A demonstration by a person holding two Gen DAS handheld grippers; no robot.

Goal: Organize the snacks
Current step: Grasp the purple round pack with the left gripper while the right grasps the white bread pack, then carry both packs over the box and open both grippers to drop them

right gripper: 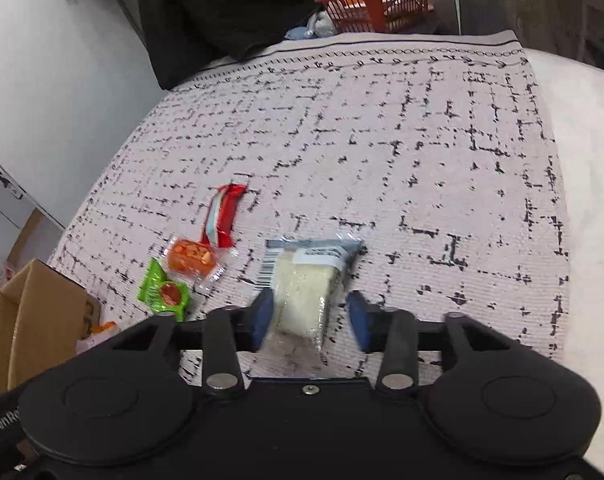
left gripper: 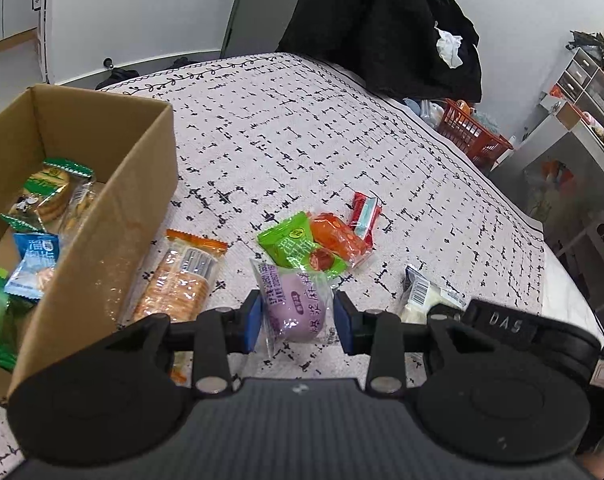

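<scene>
The left tongs [left gripper: 296,322] hold a purple snack pack [left gripper: 298,308] between their blue pads. The pads sit close on both sides of it, so it looks pinched, and it seems lifted a little off the patterned cover [left gripper: 342,140] of the bed. The cardboard box [left gripper: 102,208] stands to the left of these tongs, very near, with its open top showing snacks already inside. So the purple pack only needs to swing left and over the box wall, I think. A long pack of crackers [left gripper: 178,280] lies between the tongs and the box, right against the box wall. The right tongs [right gripper: 310,320] are partly open around a white snack pack [right gripper: 306,288]. The left pad touches the pack, but the right pad stands clear of it with a gap, so it does not look gripped. This pack points straight away from the tongs, long way forward. From the right tongs the box is far off to the left, past the green pack [right gripper: 162,290], the orange pack [right gripper: 192,258] and the red pack [right gripper: 222,216], so the left tongs are much nearer to it.
</scene>
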